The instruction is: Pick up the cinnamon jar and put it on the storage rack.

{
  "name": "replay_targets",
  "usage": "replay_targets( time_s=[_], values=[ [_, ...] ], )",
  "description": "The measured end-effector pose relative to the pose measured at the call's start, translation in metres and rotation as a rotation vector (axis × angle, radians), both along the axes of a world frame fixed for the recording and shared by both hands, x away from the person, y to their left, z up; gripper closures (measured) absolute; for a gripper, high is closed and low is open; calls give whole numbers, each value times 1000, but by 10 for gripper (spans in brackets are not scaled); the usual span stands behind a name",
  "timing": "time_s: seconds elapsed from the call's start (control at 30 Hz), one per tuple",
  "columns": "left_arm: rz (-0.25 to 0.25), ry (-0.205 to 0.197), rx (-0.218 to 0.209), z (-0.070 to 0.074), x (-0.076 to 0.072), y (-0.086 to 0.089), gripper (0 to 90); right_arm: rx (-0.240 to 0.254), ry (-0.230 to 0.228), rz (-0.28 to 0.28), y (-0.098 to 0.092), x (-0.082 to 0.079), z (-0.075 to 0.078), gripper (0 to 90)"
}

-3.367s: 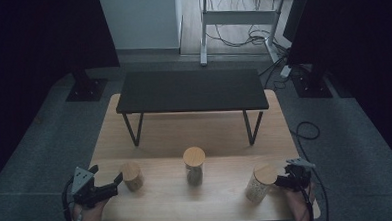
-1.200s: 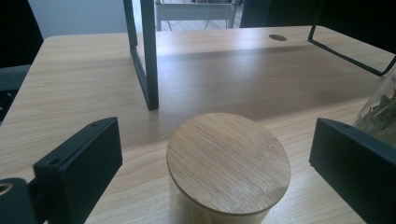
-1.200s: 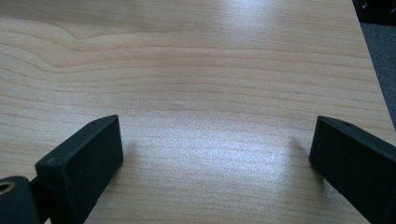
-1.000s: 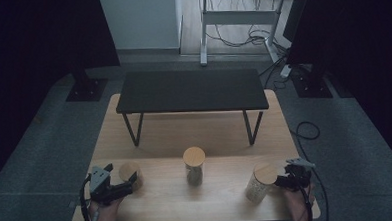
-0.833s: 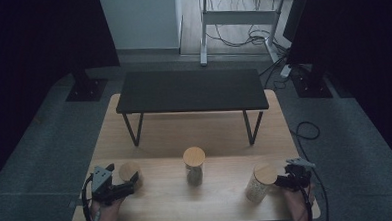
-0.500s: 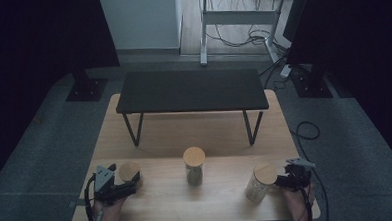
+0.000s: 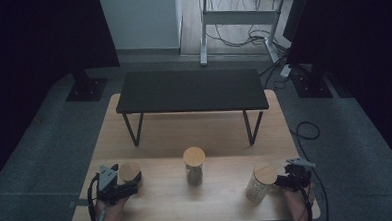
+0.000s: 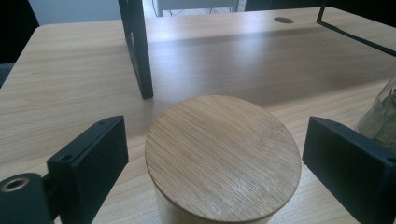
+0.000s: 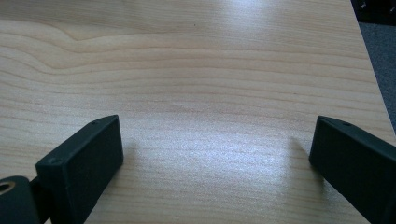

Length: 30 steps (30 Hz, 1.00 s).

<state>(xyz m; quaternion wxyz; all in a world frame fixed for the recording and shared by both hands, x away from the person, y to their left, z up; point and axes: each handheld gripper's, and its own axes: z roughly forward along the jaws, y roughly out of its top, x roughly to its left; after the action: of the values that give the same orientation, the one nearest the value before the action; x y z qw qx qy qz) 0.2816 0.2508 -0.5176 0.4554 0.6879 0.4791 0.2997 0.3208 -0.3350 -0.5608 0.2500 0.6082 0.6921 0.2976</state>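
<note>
1. High view, far left: the left gripper (image 7: 129, 186) sits at the near left corner of the wooden table (image 7: 205, 135), its jaws set around the left jar (image 7: 130, 174), a short jar with a round bamboo lid.
2. Left gripper view: the bamboo lid (image 8: 223, 156) lies between the two black jaws, with a strip of bare table visible on each side of it. The jaws have just been closing on the jar but the pads are not pressing on it yet, so the gripper is released, with nothing grasped.
3. Centre of the high view: the middle jar (image 7: 194, 165) stands upright and untouched, apart from both grippers. Behind it the black shelf (image 7: 192, 90) on thin legs spans the table and nothing stands on top of it.
4. Right of that: the right jar (image 7: 260, 184) stands upright near the front edge, with the right gripper (image 7: 282, 182) just beside it.
5. Right gripper view: the jaws stand wide apart over bare wood, released and grasping nothing.
6. Progress, as I judge it: the work is at its very start. All three jars stand on the table, none lifted. The grasp of the left jar is about to be finished; lifting it and moving it, and handling the other two, is all left.
</note>
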Motion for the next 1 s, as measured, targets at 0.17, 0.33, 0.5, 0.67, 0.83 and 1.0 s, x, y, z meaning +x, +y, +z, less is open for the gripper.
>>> replay_targets(
  time_s=[0.17, 0.33, 0.5, 0.67, 0.83, 1.0],
  values=[
    [-5, 10, 17, -2, 1, -2, 84, 0, 0, 0, 0, 0, 0, 21],
    [-8, 23, 34, -4, 2, -3, 114, 0, 0, 0, 0, 0, 0, 21],
    [-5, 30, 39, -5, 2, -3, 151, 0, 0, 0, 0, 0, 0, 21],
    [-4, 38, 41, -6, 2, -3, 196, 0, 0, 0, 0, 0, 0, 21],
    [-3, 40, 40, -6, 1, -4, 231, 0, 0, 0, 0, 0, 0, 21],
    [3, 42, 38, -6, 1, -4, 239, 0, 0, 0, 0, 0, 0, 21]
  ],
)
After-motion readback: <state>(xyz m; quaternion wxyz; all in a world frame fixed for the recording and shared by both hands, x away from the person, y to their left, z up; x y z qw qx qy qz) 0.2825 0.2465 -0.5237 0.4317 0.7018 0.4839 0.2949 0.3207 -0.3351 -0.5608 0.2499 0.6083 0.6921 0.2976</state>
